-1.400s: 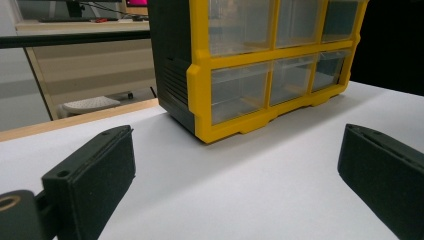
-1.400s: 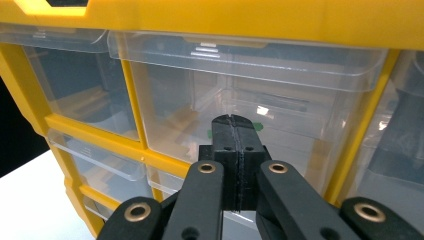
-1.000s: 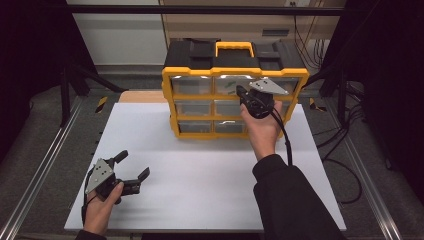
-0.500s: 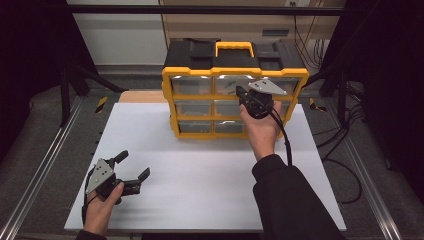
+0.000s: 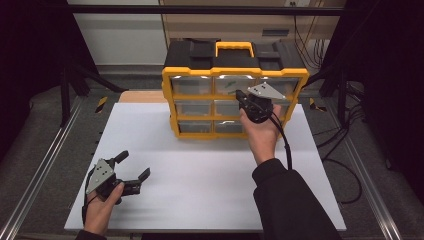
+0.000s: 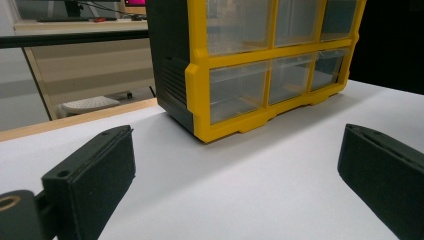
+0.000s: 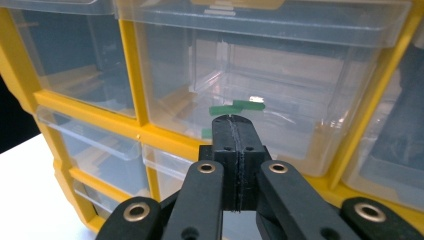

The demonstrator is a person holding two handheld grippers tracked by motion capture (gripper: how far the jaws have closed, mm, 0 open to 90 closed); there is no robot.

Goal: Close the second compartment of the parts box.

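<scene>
White worktop [image 5: 200,165] under you: right gripper [image 7: 234,122], jaws pressed together, faces the clear, light, slippery plastic drawer [image 7: 260,95] just ahead; hook its top lip. Left gripper [image 5: 135,172] rests wide.

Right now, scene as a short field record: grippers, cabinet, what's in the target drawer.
work surface: white table
cabinet: yellow and black drawer cabinet, at the far side of the table, clear drawers in three rows
right gripper: jaws shut, nothing between them, tip at the front of the top middle drawer
drawer contents: green strips seen through the clear front
left gripper: jaws open, empty, low over the near left of the table, apart from the cabinet
contact, right gripper to drawer: cannot tell
</scene>
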